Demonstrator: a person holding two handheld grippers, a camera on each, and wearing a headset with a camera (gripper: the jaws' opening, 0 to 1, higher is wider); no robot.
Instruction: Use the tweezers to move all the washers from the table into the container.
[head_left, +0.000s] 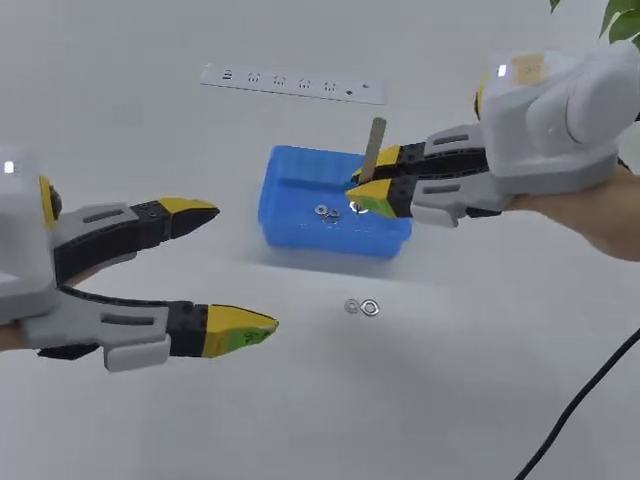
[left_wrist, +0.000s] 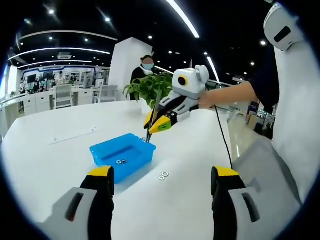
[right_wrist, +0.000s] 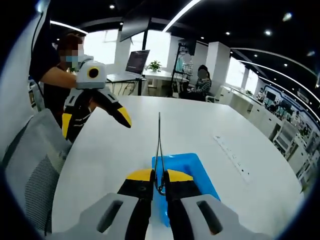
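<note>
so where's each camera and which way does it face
Head view: on the headset, looking down at the blue container, two washers on the table, the open left gripper, the right gripper, a hand.
Left gripper view: on the left gripper, facing the container and right gripper; own jaws apart.
Right gripper view: on the right gripper, looking along the tweezers toward the left gripper; own jaws shut on them.
Shared: each gripper view shows the other gripper.

left hand-held gripper (head_left: 245, 268): jaws wide | right hand-held gripper (head_left: 358, 195): jaws pinched (tilted downward)

The right gripper (head_left: 368, 193) fingers (head_left: 398, 157) hide tweezers (head_left: 376, 138) tips; cable (head_left: 588, 402) cropped.
</note>
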